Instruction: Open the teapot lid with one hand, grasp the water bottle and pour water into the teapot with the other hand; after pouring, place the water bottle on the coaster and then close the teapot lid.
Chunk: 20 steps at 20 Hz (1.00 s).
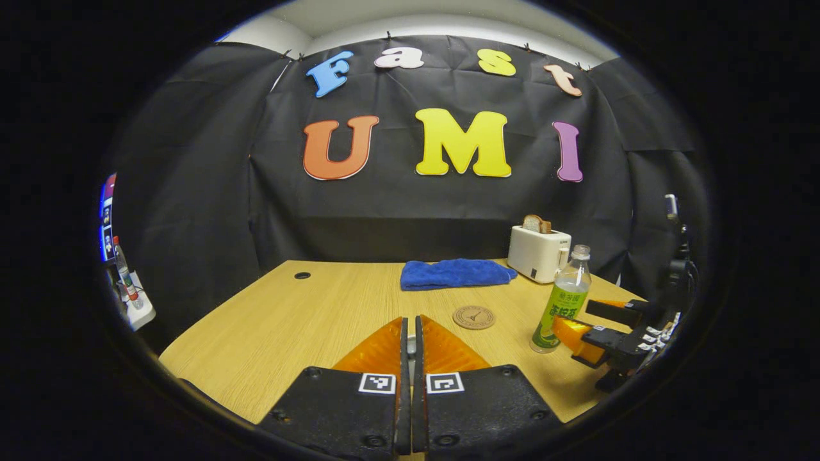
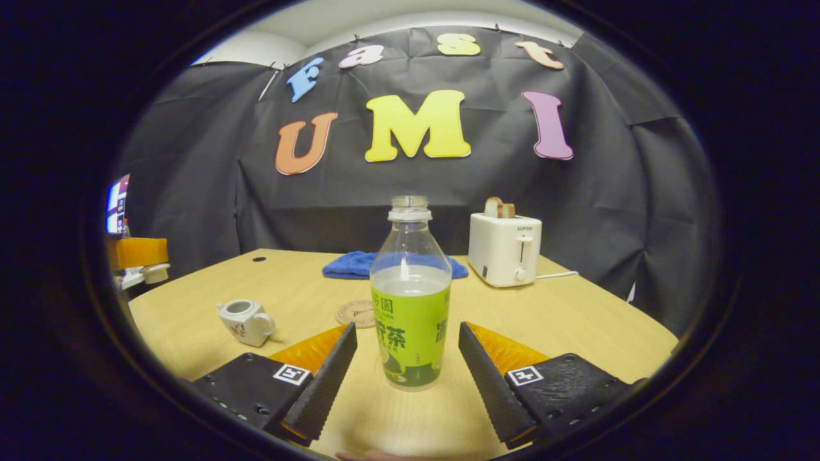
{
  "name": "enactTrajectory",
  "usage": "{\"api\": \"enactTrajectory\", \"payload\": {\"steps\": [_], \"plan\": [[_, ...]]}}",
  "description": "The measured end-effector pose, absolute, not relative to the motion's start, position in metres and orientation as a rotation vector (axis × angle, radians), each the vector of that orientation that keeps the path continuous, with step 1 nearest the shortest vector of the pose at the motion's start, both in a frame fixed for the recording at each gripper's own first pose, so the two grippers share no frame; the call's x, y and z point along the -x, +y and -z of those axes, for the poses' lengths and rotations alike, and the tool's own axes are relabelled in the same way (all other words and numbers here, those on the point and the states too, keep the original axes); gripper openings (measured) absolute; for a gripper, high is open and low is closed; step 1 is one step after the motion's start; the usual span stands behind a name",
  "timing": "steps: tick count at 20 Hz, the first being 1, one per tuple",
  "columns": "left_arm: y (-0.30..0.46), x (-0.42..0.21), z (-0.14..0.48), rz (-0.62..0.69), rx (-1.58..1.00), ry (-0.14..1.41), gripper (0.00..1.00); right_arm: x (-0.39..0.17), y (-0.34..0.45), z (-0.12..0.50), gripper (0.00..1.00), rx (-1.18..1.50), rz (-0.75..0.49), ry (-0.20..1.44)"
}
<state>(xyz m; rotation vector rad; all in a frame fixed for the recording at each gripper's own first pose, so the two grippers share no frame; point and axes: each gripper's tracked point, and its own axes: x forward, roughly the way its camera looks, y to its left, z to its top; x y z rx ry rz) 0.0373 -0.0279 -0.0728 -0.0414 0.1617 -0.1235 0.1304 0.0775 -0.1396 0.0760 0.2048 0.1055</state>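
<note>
Two spread fingers of the right gripper (image 2: 407,358) flank the bottle (image 2: 410,301) — light, smooth, likely slippery — best gripped mid-label.

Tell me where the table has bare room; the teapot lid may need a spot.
Bare wood lies left of the coaster, between the teapot and blue towel. Crowded: the right side, around the water bottle and toaster.

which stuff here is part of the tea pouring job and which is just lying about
For the job:
water bottle
teapot, lid already off
teapot lid, seemingly held in the left gripper
coaster
right gripper, open around the bottle

Lying about:
toaster with bread
blue cloth
</note>
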Motion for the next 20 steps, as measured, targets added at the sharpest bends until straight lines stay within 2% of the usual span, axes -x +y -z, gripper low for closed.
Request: {"api": "enactTrajectory", "payload": {"steps": [6, 7, 13, 20], "plan": [[-0.004, -0.025, 0.065, 0.132, 0.065, 0.152, 0.04, -0.159, 0.082, 0.134, 0.96, -0.034, -0.054, 0.158], [0.004, -0.024, 0.061, 0.125, 0.068, 0.143, 0.03, -0.16, 0.082, 0.134, 0.75, -0.029, -0.043, 0.16], [0.039, -0.022, 0.05, 0.112, 0.111, 0.128, 0.03, -0.141, 0.108, 0.109, 0.71, 0.07, -0.059, 0.134], [0.062, -0.025, 0.058, 0.08, 0.12, 0.148, 0.04, -0.143, 0.137, 0.104, 0.72, 0.425, -0.027, 0.147]]}}
